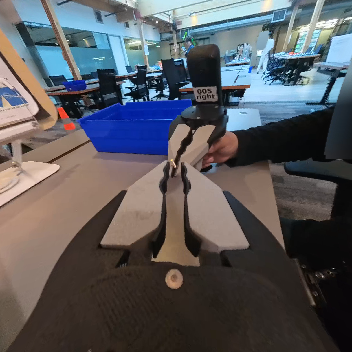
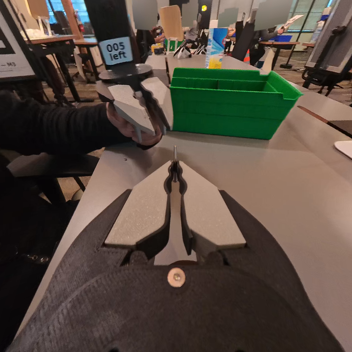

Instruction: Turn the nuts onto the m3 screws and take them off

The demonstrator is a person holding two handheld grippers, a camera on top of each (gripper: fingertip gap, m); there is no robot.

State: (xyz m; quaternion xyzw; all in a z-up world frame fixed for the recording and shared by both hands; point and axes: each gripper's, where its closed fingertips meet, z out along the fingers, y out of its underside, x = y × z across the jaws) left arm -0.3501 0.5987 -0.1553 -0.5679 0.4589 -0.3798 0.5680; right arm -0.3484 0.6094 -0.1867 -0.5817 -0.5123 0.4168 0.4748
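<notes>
My right gripper is shut on a thin metal M3 screw, whose shaft sticks out forward past the fingertips, above the grey table. In the left wrist view the right gripper points down at me, its screw showing a brass-coloured end. My left gripper is open, and the screw and the right gripper's tip sit in the gap between its fingertips. In the right wrist view the left gripper is ahead and to the left, held by a hand. I cannot make out a nut on the screw.
A blue bin stands behind the grippers in the left wrist view, a green bin in the right wrist view. A white stand with a sheet is at the left. A small round thing lies near the table's left edge. Both grippers' tips are close together, under 4 cm apart.
</notes>
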